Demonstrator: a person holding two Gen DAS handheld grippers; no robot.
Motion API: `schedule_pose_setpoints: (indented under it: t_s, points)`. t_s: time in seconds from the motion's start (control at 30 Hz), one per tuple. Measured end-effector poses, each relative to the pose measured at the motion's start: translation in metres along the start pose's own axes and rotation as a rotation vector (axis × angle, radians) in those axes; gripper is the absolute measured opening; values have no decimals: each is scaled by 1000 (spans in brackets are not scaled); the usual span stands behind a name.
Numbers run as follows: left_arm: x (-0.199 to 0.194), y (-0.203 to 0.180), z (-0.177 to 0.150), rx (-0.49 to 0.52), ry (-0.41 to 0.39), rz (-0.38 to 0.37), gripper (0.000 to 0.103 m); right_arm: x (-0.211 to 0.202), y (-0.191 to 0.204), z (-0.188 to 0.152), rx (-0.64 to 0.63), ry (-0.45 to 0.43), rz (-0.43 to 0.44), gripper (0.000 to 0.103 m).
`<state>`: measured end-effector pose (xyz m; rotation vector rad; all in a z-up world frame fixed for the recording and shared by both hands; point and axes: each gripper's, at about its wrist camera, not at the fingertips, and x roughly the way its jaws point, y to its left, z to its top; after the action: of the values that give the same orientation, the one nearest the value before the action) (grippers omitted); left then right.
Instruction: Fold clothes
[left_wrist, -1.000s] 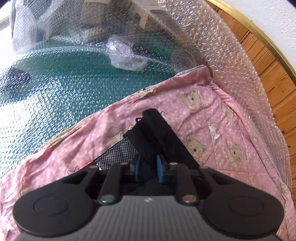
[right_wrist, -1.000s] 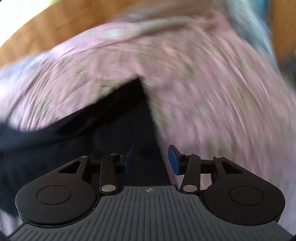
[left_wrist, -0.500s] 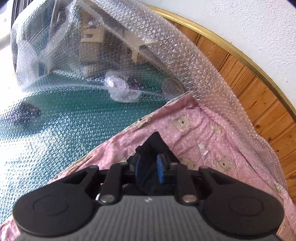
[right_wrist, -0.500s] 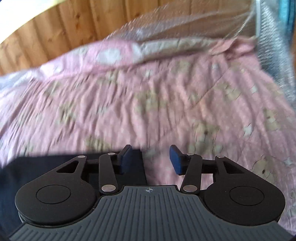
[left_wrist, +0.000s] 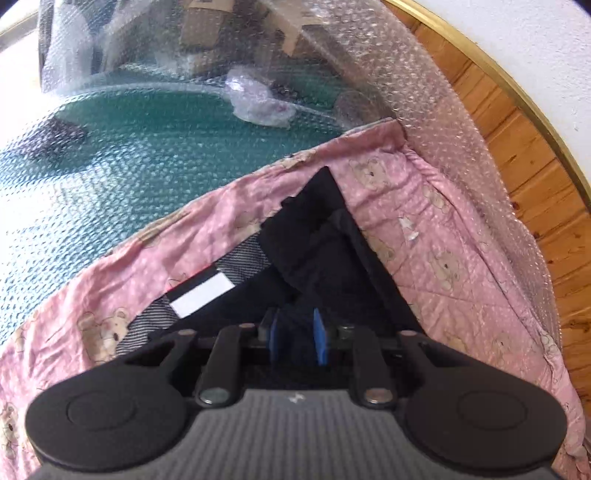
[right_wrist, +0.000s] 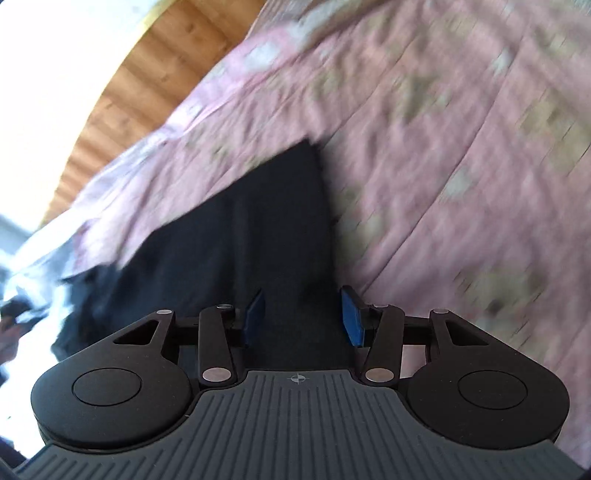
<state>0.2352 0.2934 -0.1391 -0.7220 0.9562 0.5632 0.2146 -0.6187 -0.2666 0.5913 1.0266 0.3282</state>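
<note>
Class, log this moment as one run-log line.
left hand-held gripper: shut on black garment | right hand-held gripper: open above it | surface: pink teddy-bear sheet

Pretty blurry shot, but the right gripper (right_wrist: 303, 316) hangs with its blue pads spread apart over a black garment (right_wrist: 240, 236) lying on the pink blanket (right_wrist: 443, 147), wood paneling (right_wrist: 122, 92) off top left.

Dark garment (left_wrist: 332, 258) lies crumpled on pink bear-print sheet (left_wrist: 443, 236).
</note>
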Motion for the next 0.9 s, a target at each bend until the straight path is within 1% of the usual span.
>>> schedule_pose_setpoints:
  t_s: [0.03,0.07,0.13,0.17,0.2,0.27,0.33,0.37,0.47,0.5,0.57,0.63,0.7,0.73,0.77,0.83,0.9]
  points:
    - [1,-7,3,10,4,-17,20,1,-2,-2,7,19,35,50]
    - [3,-15,5,17,9,-39,24,1,-5,-3,16,10,46,46]
    - [8,-30,9,32,18,-80,28,5,-2,-2,29,-21,48,43]
    - [12,-39,11,40,22,-88,29,7,-1,-2,35,-37,48,44]
    - [17,-46,13,47,31,-96,29,9,1,-2,41,-52,49,46]
    - [31,-60,15,59,46,-103,30,13,4,-2,51,-82,50,64]
    - [41,-65,12,70,61,-93,30,15,14,-2,17,-78,43,75]
    - [45,-67,10,76,68,-87,30,13,16,-3,12,-77,34,76]
    - [59,-74,4,90,89,-72,30,6,15,-3,53,-79,2,75]
    - [57,-69,0,58,90,-74,30,2,15,-4,48,-76,-9,75]
    - [53,-59,-10,-7,93,-81,35,-5,14,-8,38,-72,-31,75]
    - [61,-45,-20,-96,127,-119,35,-7,10,-11,49,-82,-28,76]
    - [75,-36,-26,-148,141,-120,35,-5,9,-12,61,-96,-18,80]
    - [82,-32,-29,-173,147,-120,35,-4,9,-12,65,-101,-13,84]
    - [88,-31,-28,-188,139,-119,34,-2,11,-11,53,-96,-18,88]
    - [97,-33,-18,-203,100,-128,34,1,17,-9,29,-85,-28,92]
    - [106,-44,-1,-190,74,-144,34,4,23,-8,-10,-69,-47,94]
